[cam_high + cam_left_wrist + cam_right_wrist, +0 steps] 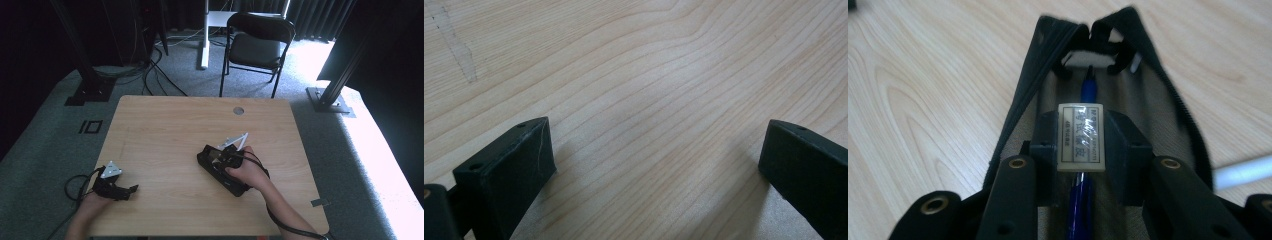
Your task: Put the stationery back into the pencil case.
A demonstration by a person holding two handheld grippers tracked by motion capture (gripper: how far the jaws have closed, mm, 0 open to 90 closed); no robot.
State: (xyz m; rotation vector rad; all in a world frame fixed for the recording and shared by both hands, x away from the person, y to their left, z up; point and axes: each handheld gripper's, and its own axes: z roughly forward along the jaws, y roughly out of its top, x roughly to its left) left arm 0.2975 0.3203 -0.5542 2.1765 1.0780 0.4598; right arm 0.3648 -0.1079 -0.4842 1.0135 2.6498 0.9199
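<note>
An open black pencil case point(1038, 75) with a tan lining lies on the wooden table point(165, 125), right of centre. A blue pen point(1088, 86) rests inside it. My right gripper point(1081, 145) hangs over the case, shut on a small white eraser point(1081, 131) with a printed label. From above, the right gripper point(218, 159) and the hand cover much of the case point(235, 187). My left gripper point(129, 190) rests at the table's front left. Its jaws stand wide apart in the left gripper view point(654, 150), over bare wood.
Two white sticks point(239, 141) lie just beyond the case; one shows as a white stick point(1243, 171) at the right. A cable hole point(238, 110) sits near the far edge. Beyond the table stand a black folding chair point(257, 42) and floor cables point(155, 70).
</note>
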